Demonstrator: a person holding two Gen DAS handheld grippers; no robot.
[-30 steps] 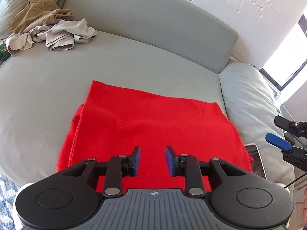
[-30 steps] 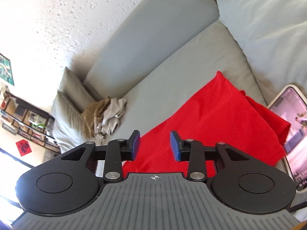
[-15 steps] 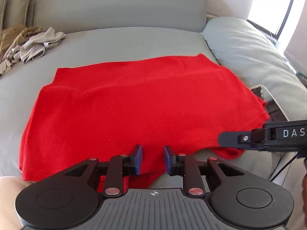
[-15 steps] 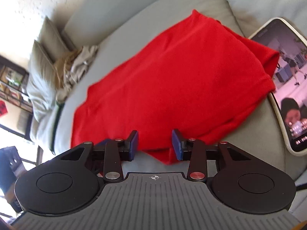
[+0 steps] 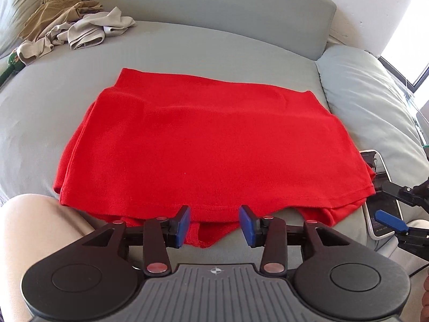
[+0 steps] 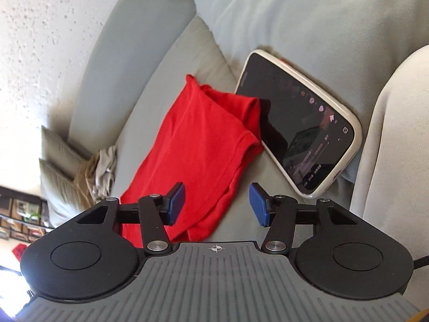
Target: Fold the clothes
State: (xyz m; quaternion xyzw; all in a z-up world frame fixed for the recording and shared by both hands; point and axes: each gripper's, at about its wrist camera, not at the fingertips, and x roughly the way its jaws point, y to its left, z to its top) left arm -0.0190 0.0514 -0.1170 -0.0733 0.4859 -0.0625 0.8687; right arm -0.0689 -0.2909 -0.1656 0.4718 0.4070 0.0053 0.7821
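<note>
Garment (image 5: 209, 145) edge lies between opening left hand-held gripper (image 5: 215, 226) jaws.

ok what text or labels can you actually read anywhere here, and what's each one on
None can be read.
phone: small white lines of text and icons low on its lit screen, too small and blurred to read.
red sign at the room's far edge: a dark mark on it, too blurred to read.
red garment: no print or label shows.
left gripper and right gripper: only a crosshair mark, no words.
</note>
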